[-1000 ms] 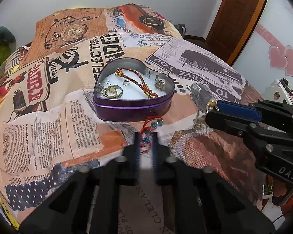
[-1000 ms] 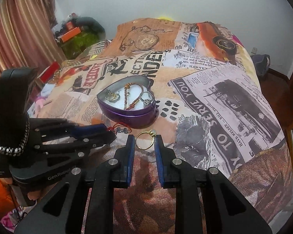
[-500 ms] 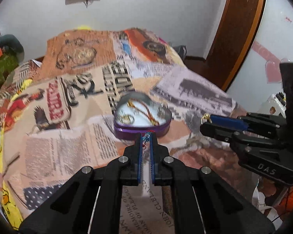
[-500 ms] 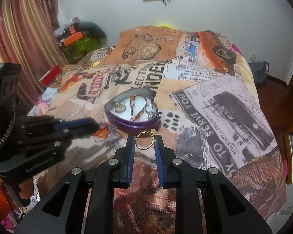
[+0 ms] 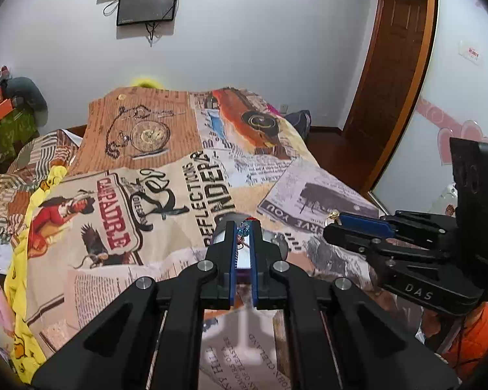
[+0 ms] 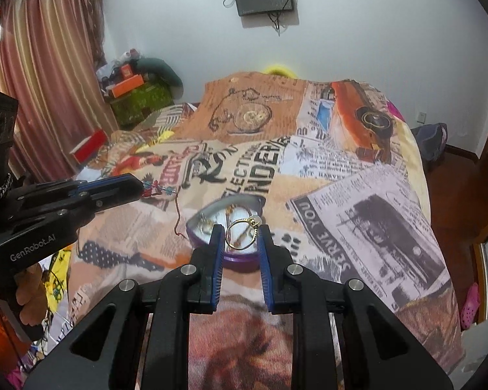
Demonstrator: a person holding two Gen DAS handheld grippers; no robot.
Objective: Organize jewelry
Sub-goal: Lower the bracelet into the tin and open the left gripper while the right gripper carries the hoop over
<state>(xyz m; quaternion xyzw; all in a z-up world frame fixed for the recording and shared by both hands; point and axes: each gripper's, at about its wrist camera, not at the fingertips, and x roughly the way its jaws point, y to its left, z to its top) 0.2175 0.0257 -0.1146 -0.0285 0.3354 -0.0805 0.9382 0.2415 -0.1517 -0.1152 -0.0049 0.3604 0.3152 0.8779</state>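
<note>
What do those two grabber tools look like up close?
Both are matte black plastic. The left gripper and right gripper have angular linkage arms with silver pivot bolts and blue-padded fingers. White lettering reads "GenRobot.AI" on the left, "DAS" on the right.

A matt printed cloth bedspread (image 6: 358, 201) fills the middle of both views. On it sits a heart-shaped tin (image 6: 240, 260) of glossy purple metal. The right gripper (image 6: 242, 232), matt black plastic with ribbed blue pads, pinches a shiny gold metal ring (image 6: 242, 234). At nine o'clock, the left gripper (image 6: 143, 188), same plastic, grips a red thread bracelet (image 6: 161, 191) with glassy blue beads. At two o'clock in the left view, a polished wooden door (image 5: 397, 65).
</note>
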